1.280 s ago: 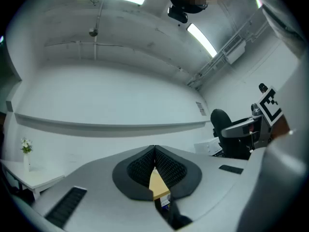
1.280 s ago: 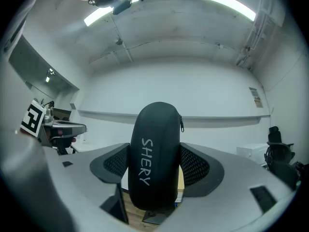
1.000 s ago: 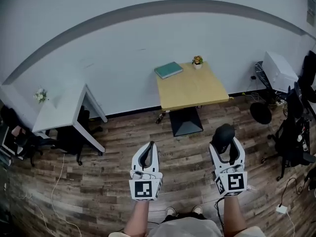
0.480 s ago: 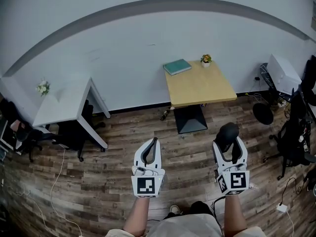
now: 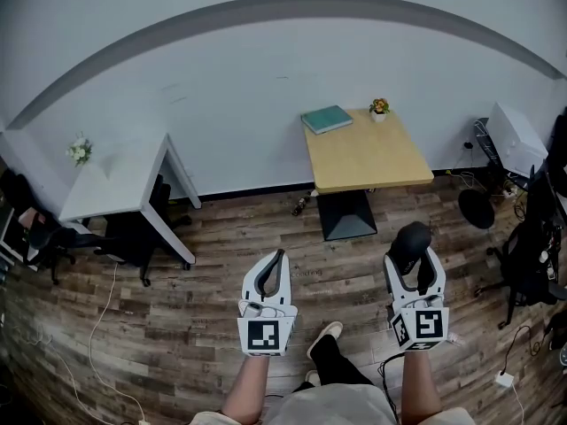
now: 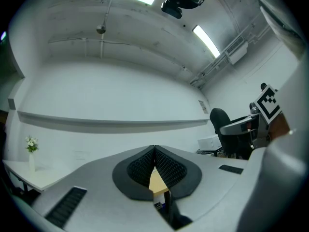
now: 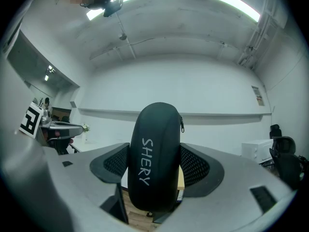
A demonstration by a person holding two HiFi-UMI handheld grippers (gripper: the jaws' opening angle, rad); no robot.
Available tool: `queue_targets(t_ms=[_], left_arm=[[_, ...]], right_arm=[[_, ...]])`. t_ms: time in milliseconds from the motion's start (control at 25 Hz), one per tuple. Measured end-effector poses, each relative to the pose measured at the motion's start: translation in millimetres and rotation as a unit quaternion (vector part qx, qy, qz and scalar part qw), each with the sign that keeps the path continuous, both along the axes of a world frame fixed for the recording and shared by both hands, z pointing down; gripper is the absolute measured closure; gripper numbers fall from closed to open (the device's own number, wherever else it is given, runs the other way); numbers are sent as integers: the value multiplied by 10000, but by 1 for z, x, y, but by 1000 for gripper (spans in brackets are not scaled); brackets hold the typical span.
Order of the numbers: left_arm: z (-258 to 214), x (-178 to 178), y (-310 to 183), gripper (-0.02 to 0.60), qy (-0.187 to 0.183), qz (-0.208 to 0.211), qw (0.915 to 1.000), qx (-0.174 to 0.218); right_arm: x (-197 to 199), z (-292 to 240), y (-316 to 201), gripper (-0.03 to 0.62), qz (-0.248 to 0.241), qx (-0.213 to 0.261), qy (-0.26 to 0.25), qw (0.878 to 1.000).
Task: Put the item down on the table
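**Head view.** A wooden table (image 5: 368, 158) stands against the white wall, well ahead of the person, with plank floor (image 5: 213, 255) between. At the table's far edge lie a teal book (image 5: 327, 119) and, near it, a small flower pot (image 5: 379, 107). A white desk (image 5: 115, 184) stands to the left and black office chairs (image 5: 530, 255) stand to the right.

**Grippers.** The left gripper (image 5: 276, 259) has its jaws pressed together at the tips. The right gripper (image 5: 409, 255) pinches a black case (image 7: 154, 153), which stands upright between the ribbed pads. It is held in the air above the floor, well apart from the table.

**Case.** It is a smooth, oval hard shell with a zip (image 7: 181, 124) along one edge. White lettering down its side reads "SHERY".
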State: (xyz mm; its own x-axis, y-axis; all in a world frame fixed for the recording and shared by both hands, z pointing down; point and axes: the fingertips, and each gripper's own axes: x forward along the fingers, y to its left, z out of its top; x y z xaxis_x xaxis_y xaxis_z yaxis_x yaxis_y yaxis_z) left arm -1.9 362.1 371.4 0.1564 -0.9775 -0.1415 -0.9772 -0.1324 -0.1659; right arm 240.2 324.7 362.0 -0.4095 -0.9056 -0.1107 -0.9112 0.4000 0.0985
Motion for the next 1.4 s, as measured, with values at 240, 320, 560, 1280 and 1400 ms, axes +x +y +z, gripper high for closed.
queue_targets(t_ms=[240,320,560,1280,1400], left_arm=[[6,-12,-31,574,-73,-91,9999,19],[9,-16,-46,574,-95,-109,9999,0],[13,-32,-104,574,-64,-91,9999,-86],[13,-29,-281,574,-224,214,9992,-248],[14,-24,-306,574,-248,294,9990,-218]], right_arm=[[-8,11,-36,260,-23,-63,-93,9999],[-11,16,-50,260,-20,-98,-131,9999],[-21,24,-109,260,50,-279,-256,9993],[-23,45,-267,260,227,-527,-404,9975],[-22,49,-288,260,265,-543,-424,9973]])
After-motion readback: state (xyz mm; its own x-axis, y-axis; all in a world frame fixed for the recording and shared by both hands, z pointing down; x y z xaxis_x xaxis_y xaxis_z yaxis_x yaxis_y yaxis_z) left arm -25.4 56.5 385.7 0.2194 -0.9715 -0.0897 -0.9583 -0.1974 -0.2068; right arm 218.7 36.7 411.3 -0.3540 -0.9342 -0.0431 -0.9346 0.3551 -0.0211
